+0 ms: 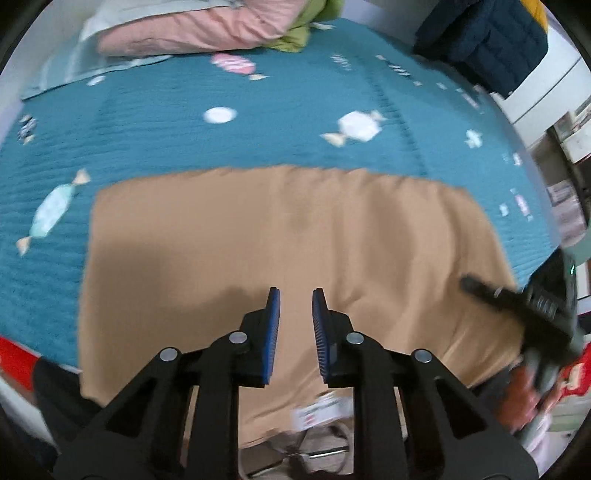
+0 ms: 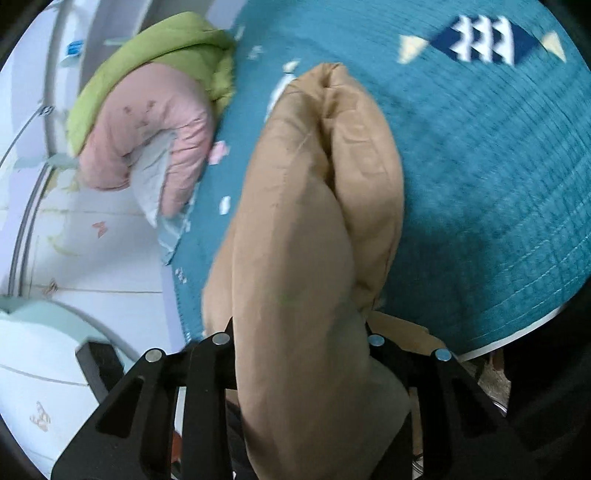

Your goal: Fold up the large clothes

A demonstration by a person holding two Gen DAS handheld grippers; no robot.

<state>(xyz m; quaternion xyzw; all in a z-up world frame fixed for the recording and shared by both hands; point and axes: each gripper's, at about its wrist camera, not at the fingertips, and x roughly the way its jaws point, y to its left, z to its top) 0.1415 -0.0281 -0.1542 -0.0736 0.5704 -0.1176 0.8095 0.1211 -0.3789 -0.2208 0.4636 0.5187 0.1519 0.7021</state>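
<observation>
Teal quilted bedding (image 1: 184, 147) printed with candy shapes covers the bed under both tools, and a pale wall and cabinet fronts show beyond it. Left hand-held gripper (image 1: 296, 295) hovers over the tan garment (image 1: 288, 229), its blue pads (image 1: 273, 332) standing a narrow gap apart with nothing between them, so it is released and grasps no cloth. Directly below and ahead of its fingertips the tan garment lies flat on the bedding as a broad rectangle, with its near edge hanging over the side of the bed. Off to the right of this tool, the right hand-held gripper (image 1: 517, 299) appears blurred at the garment's right edge. Farther ahead, past the garment, a pink quilt (image 1: 192, 29) and a green one (image 1: 306, 29) are heaped at the far end of the bed, and a dark blue padded jacket (image 1: 487, 40) sits at the far right.

From its own camera, the right hand-held gripper (image 2: 299, 332) is clenched on a thick bunched fold of the tan garment (image 2: 306, 221), which fills the space between its black fingers and rises lifted off the bedding (image 2: 480, 166). To its left lie the pink quilt (image 2: 147, 125) and green quilt (image 2: 155, 48)
</observation>
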